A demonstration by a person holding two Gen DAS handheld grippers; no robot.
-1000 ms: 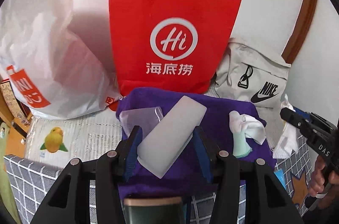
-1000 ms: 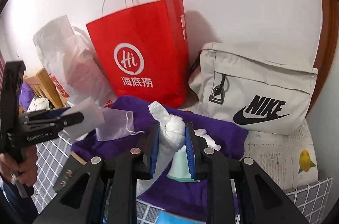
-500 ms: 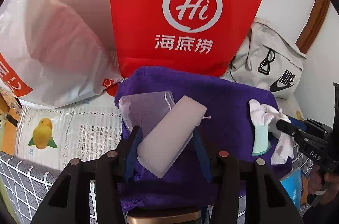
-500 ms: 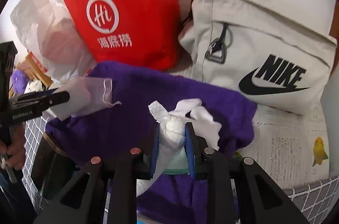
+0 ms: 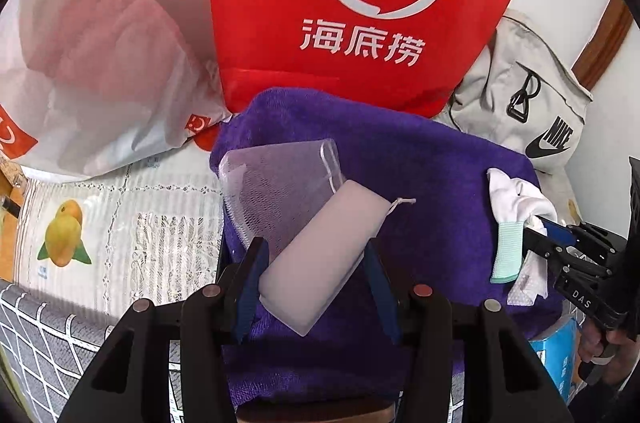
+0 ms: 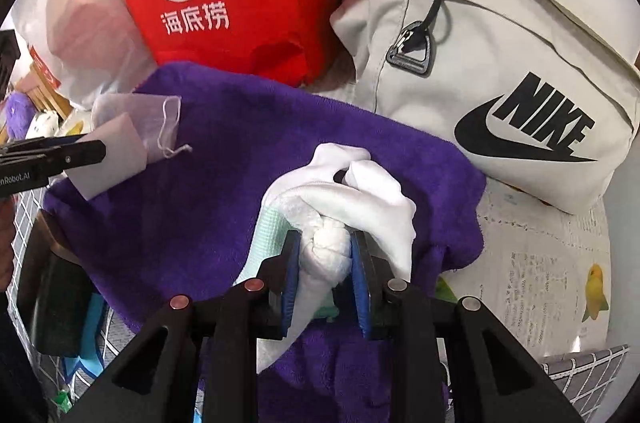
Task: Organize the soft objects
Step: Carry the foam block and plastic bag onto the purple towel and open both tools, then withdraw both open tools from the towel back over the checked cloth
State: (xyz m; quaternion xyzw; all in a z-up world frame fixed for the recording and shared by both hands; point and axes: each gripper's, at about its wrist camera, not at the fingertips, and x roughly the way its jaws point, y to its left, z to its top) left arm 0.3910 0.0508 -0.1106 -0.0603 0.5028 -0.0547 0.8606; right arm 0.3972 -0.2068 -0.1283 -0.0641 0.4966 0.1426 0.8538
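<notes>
A purple towel (image 5: 420, 191) lies spread in front of the bags; it also shows in the right wrist view (image 6: 224, 159). My left gripper (image 5: 314, 255) is shut on a pale grey-white pad (image 5: 320, 255), held low over the towel's left part, beside a sheer mesh drawstring pouch (image 5: 276, 179). My right gripper (image 6: 326, 267) is shut on a knotted white cloth bundle (image 6: 324, 255) that touches a white sock with a mint-green cuff (image 6: 360, 191) lying on the towel's right side. In the left wrist view the right gripper (image 5: 540, 227) sits at the sock (image 5: 516, 199).
A red paper bag (image 5: 360, 3) stands behind the towel. A white plastic bag (image 5: 88, 63) is at the left, a beige Nike bag (image 6: 500, 63) at the right. A lace tablecloth with fruit prints (image 5: 120, 235) and a grey grid cloth (image 5: 40, 343) lie around.
Both grippers have moved forward and down toward the towel. The white bundle and sock have come down onto the towel's right side. The pad is lower, nearer the mesh pouch.
</notes>
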